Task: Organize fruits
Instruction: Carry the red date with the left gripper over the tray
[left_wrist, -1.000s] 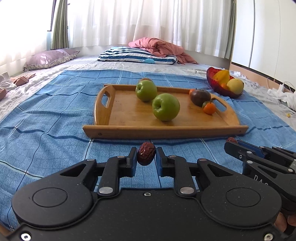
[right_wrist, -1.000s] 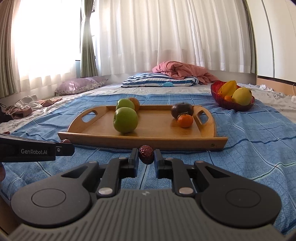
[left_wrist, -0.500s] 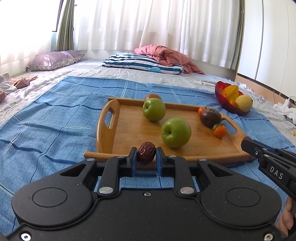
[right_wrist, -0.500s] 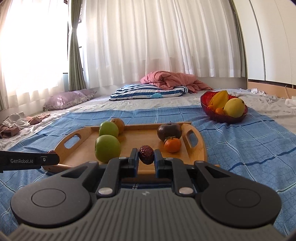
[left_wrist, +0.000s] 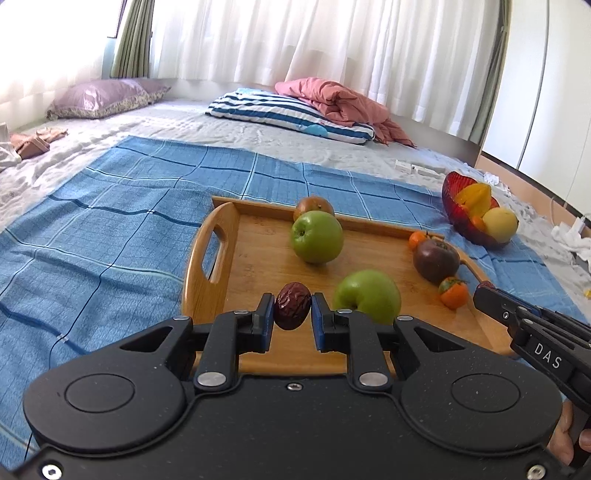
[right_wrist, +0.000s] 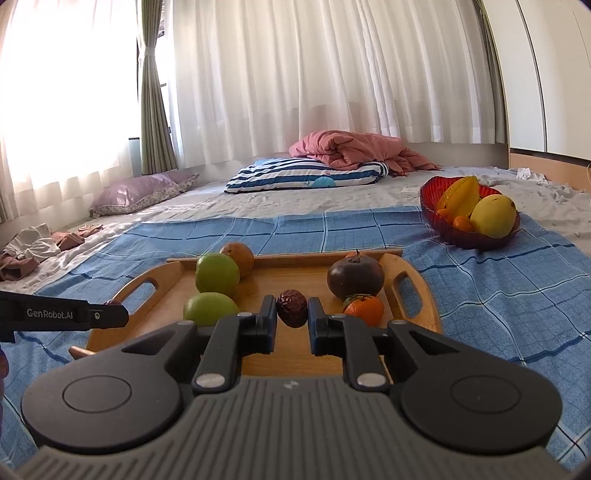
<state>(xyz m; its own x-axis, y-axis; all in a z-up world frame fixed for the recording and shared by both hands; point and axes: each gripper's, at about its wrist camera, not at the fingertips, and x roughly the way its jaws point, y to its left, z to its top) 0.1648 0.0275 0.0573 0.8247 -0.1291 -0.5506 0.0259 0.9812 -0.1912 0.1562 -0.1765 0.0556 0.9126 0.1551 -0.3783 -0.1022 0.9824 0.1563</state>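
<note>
each hand-held gripper, left (left_wrist: 292, 306) and right (right_wrist: 291, 308), pinches what looks like a dried date over the wooden tray (left_wrist: 207, 273).

Wooden tray (left_wrist: 207, 280) smooth; date (left_wrist: 292, 305) wrinkled, glossy; blanket (left_wrist: 110, 221) woven cloth

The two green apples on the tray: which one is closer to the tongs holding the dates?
The green apple at the tray's near edge, just right of the left tongs. The other apple sits farther back, by a brownish fruit.
</note>
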